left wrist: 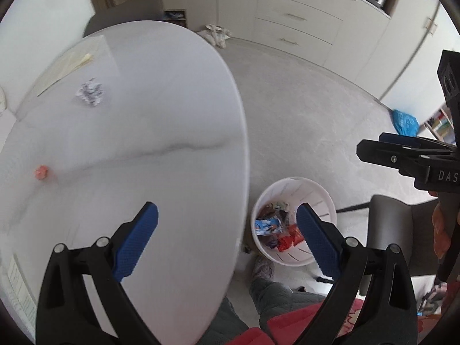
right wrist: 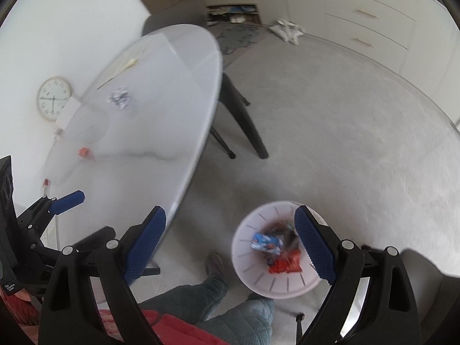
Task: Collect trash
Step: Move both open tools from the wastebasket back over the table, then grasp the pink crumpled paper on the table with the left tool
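A crumpled printed paper ball (left wrist: 90, 93) (right wrist: 120, 97) lies on the far part of the white oval table (left wrist: 161, 155) (right wrist: 161, 92). A small orange scrap (left wrist: 41, 172) (right wrist: 84, 151) sits nearer its left side. On the floor beside the table stands a white slotted bin (left wrist: 325, 198) (right wrist: 253, 279) with blue, red and dark wrappers inside. My left gripper (left wrist: 227, 224) hangs open and empty over the table's edge. My right gripper (right wrist: 230, 230) is open and empty above the bin. Both views are motion-blurred.
A person's legs in teal quilted trousers (right wrist: 230, 316) and a slippered foot (right wrist: 215, 264) stand next to the bin. Dark chairs (right wrist: 244, 120) (left wrist: 402, 230) flank the table. A wall clock (right wrist: 53, 97) leans behind the table. White drawers (left wrist: 299, 17) line the far wall.
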### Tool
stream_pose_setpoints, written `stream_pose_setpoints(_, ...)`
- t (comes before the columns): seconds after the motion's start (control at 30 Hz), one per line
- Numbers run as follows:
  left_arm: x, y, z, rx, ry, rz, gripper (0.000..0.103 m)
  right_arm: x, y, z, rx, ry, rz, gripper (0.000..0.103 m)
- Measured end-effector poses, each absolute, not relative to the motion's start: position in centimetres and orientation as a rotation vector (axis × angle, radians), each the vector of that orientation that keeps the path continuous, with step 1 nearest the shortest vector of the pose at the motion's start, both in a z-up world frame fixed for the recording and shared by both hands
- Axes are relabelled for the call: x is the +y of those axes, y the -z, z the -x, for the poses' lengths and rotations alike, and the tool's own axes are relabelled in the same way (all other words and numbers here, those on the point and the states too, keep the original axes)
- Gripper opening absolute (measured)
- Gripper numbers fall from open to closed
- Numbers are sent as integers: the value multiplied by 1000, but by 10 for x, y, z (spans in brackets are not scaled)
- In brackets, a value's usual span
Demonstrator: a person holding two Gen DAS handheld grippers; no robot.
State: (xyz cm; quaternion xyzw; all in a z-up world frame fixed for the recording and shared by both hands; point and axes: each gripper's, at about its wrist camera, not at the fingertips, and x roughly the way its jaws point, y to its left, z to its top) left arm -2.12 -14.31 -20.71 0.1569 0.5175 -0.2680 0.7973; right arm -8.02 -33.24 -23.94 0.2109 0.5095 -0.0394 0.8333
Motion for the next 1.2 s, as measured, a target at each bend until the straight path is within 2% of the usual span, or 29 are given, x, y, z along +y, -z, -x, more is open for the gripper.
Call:
stream_pose_setpoints(0.37,-14,189,-51,1082,238,-121,93,-244,215,-17,1053,-101,-336,91)
stream_pose_setpoints(0.73,67,232,-129,1178,-18,85,93,-201,219,-77,1085,-177,-299,91)
stream_pose_setpoints(0.97,98,266,-207,1231,-160,232,92,-180,231,-136,1100,-206,-285,91)
stream_pose_setpoints(1.2,106,301,-258,1277,-271,310,75,-165,250,-190,1126,-249,-268,91)
